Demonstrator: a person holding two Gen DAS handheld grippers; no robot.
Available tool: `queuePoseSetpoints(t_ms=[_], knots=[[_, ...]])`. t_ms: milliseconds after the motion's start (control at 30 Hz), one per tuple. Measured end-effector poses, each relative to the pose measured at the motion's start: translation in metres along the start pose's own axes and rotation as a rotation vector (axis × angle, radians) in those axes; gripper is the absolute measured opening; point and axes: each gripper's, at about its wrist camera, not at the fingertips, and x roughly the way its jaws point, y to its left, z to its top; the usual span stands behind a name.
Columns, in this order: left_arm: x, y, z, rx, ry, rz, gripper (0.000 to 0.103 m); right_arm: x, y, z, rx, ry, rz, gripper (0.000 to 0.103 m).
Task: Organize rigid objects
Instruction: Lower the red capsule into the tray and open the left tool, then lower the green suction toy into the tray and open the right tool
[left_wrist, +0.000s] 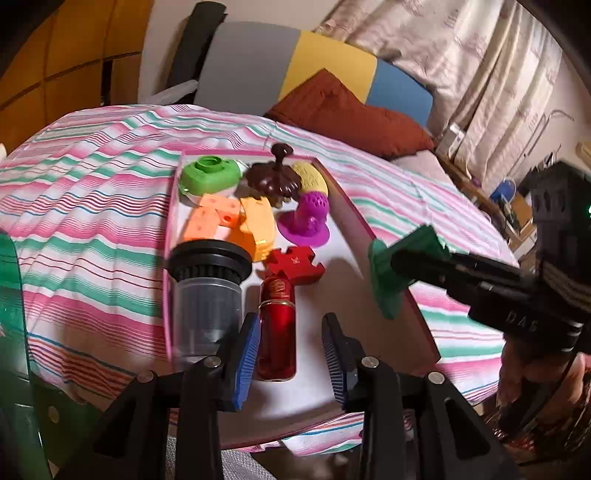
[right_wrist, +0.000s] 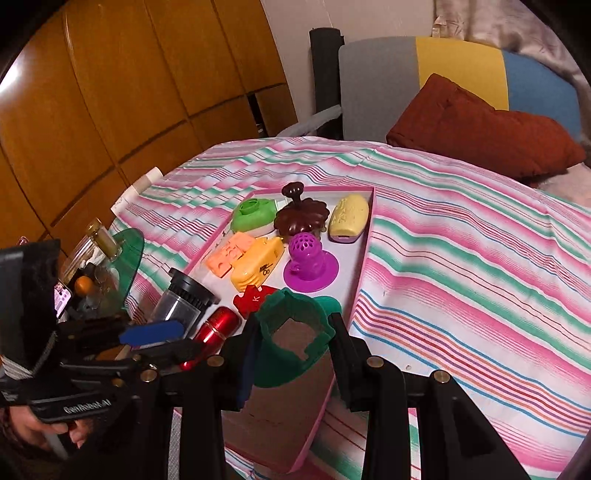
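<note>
In my pink-rimmed tray (left_wrist: 354, 206) the red metal tube (left_wrist: 277, 325) lies flat at the near end, just beside the upright clear cup with a black cap (left_wrist: 208, 291). Beyond sit a red puzzle piece (left_wrist: 293, 264), an orange block (left_wrist: 258, 225), a purple strainer (left_wrist: 306, 219), a brown lid (left_wrist: 275, 177) and a green ring (left_wrist: 210, 175). My dark green cutter (right_wrist: 293, 332) hangs tilted above the tray.

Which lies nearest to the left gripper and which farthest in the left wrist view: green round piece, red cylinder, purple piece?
From the left gripper:
1. Red cylinder, lying between the open fingers, on the tray's near end.
2. Purple piece, mid-tray, right side.
3. Green round piece, far left corner.
</note>
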Motion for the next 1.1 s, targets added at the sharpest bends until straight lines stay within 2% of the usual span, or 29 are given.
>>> queuePoseSetpoints(t_ms=[167, 600, 733, 933, 1100], knots=[[-0.009, 0.007, 0.005, -0.033, -0.036, -0.011, 0.04, 0.0, 0.007, -0.001, -0.016, 0.01, -0.012, 0.036], [-0.028, 0.014, 0.013, -0.064, -0.102, 0.019, 0.041, -0.001, 0.015, -0.005, -0.013, 0.029, -0.013, 0.036], [-0.037, 0.02, 0.017, -0.085, -0.134, 0.038, 0.048, 0.0, 0.02, -0.009, -0.012, 0.046, 0.0, 0.036], [-0.048, 0.022, 0.022, -0.088, -0.175, 0.123, 0.053, 0.007, 0.032, -0.013, -0.025, 0.08, 0.005, 0.036], [-0.053, 0.022, 0.023, -0.098, -0.192, 0.182, 0.054, 0.014, 0.038, -0.014, -0.052, 0.091, -0.068, 0.036]])
